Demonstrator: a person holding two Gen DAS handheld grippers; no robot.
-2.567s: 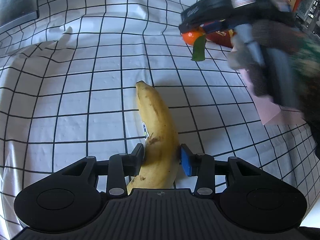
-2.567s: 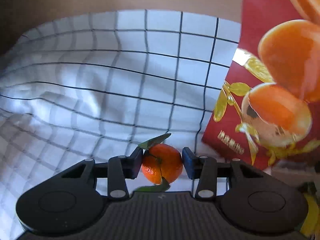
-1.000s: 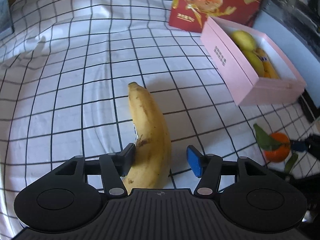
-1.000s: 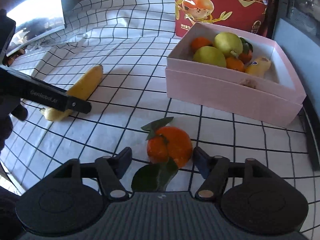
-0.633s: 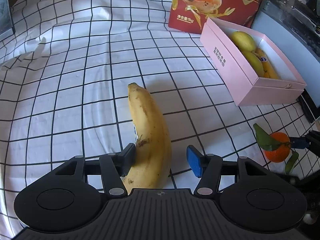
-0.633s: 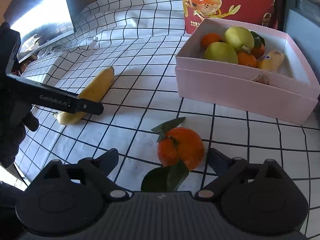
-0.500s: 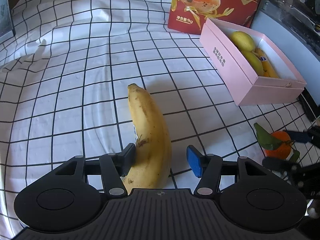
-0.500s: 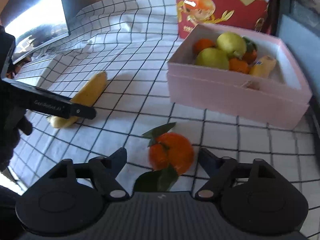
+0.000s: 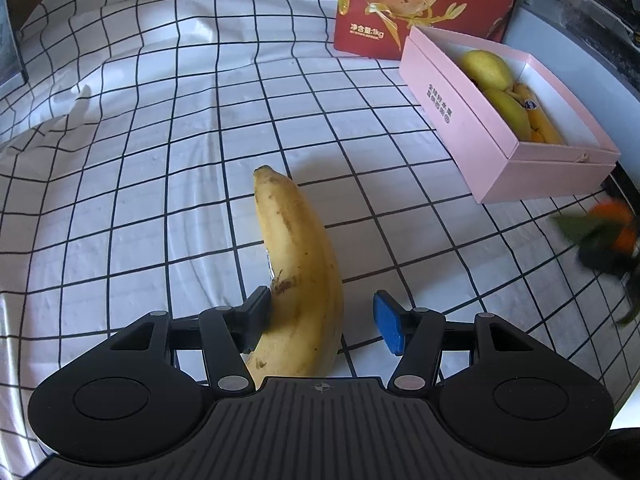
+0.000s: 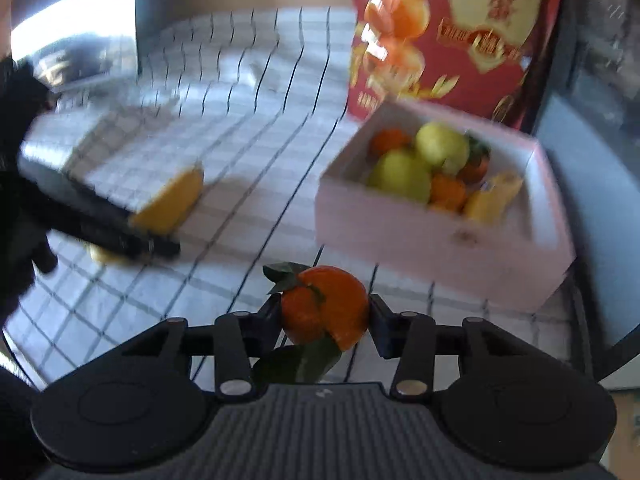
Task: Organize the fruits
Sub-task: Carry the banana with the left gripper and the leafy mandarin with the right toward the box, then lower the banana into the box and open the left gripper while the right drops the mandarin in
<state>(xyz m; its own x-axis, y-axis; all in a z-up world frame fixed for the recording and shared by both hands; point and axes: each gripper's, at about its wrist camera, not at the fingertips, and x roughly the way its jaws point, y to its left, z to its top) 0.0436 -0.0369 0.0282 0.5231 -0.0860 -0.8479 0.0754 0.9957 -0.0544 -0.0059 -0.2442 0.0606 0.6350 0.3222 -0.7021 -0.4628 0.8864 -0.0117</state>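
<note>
The bench's white black-gridded cloth (image 9: 168, 152) lies bare and wide to the left of the open pink cardboard box (image 9: 472, 120) holding pears and oranges. The left tool (image 9: 320, 322) tilts down, spread wide astride the speckled yellow banana (image 9: 300, 264), 1 pad touching it. The right tool (image 10: 325, 316) is closing, pads pressed against the leafy orange mandarin (image 10: 325, 307), before the box's near wall.
</note>
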